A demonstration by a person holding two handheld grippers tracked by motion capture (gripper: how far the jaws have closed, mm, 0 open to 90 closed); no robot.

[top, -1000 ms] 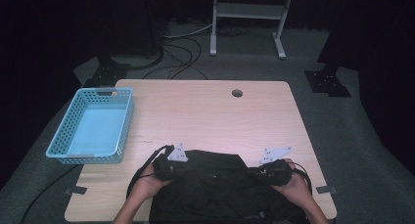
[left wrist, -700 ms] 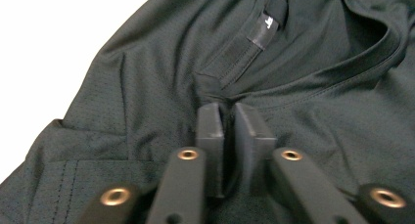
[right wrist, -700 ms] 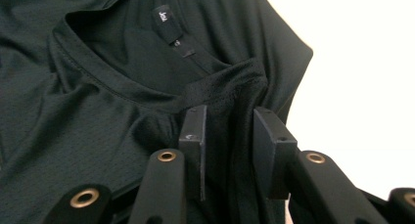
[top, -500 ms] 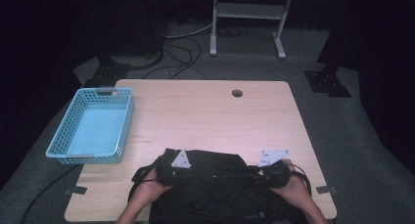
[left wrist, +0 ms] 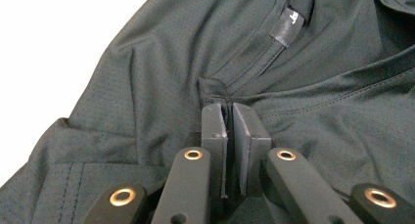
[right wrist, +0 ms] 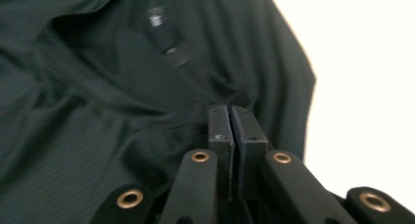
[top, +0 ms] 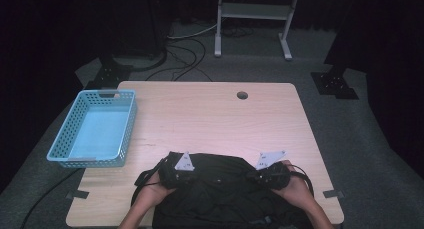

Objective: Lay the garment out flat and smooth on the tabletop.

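A black shirt (top: 220,189) lies crumpled at the table's near edge, collar end toward the table's middle. My left gripper (top: 172,178) sits on its left side and my right gripper (top: 265,178) on its right, each held by a hand. In the left gripper view the jaws have just been closing and my left gripper (left wrist: 230,106) pinches a small fold of the shirt (left wrist: 147,87) below the neck label (left wrist: 292,22). In the right gripper view my right gripper (right wrist: 230,108) has also just closed, its pads together on a ridge of the shirt (right wrist: 98,111) beside the label (right wrist: 164,35).
A light blue plastic basket (top: 127,126) stands at the left edge of the wooden table (top: 210,119). A round cable hole (top: 242,95) is near the far edge. Cables and stand feet lie on the floor beyond.
The right gripper has edged slightly left on the shirt. The left hand and the shirt lie much as before.
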